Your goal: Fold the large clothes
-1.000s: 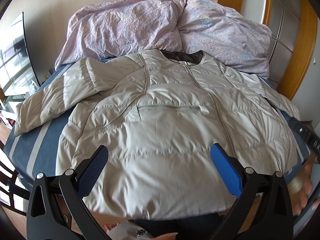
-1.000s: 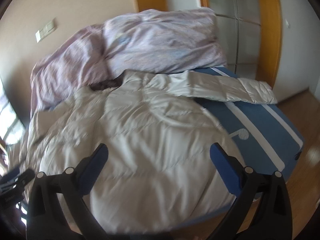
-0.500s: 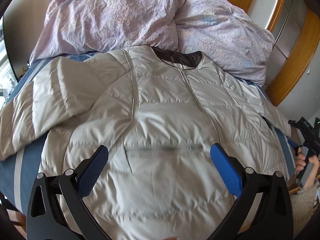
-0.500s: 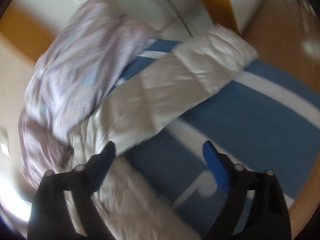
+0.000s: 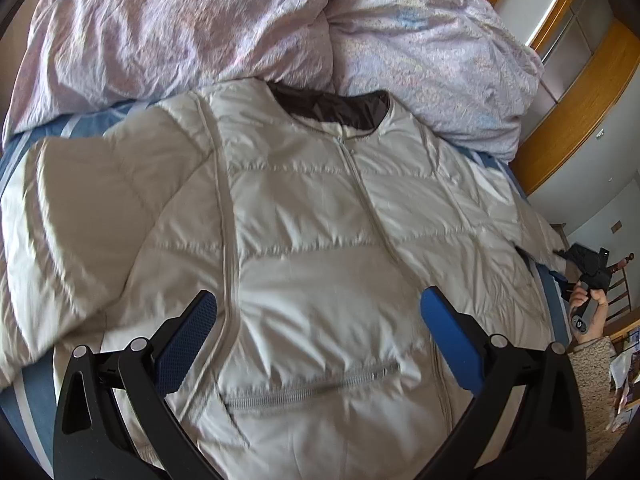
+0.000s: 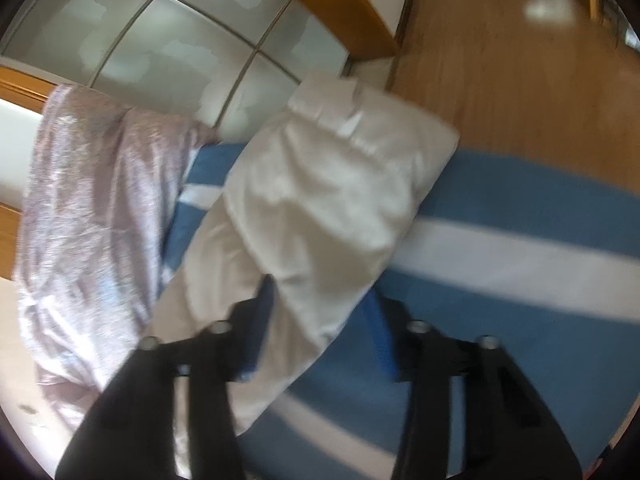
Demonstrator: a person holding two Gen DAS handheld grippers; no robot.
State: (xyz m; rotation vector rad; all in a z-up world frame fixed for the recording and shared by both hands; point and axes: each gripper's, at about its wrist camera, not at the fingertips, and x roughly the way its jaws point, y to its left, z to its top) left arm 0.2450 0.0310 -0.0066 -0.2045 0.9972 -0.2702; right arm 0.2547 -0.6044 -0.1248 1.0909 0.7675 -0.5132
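Observation:
A pale grey quilted jacket (image 5: pixel 320 240) lies face up and spread on the bed, dark collar lining at the far end. My left gripper (image 5: pixel 318 328) is open and empty, hovering above the chest of the jacket. In the right wrist view the jacket's right sleeve (image 6: pixel 320 200) lies across the blue striped sheet, cuff at the bed edge. My right gripper (image 6: pixel 320 312) has its jaws narrowed around the sleeve; the view is blurred, so a firm hold cannot be confirmed. The right gripper also shows at the far right of the left wrist view (image 5: pixel 588 272).
A crumpled lilac duvet (image 5: pixel 240 28) is piled at the head of the bed. The blue and white striped sheet (image 6: pixel 520 248) covers the mattress. Wooden floor (image 6: pixel 520 60) and a wood-framed glass door (image 6: pixel 180 40) lie beyond the bed's right side.
My left gripper moved forward over the jacket toward the collar. My right gripper swung right to the sleeve, came down on it, and its jaws narrowed around it.

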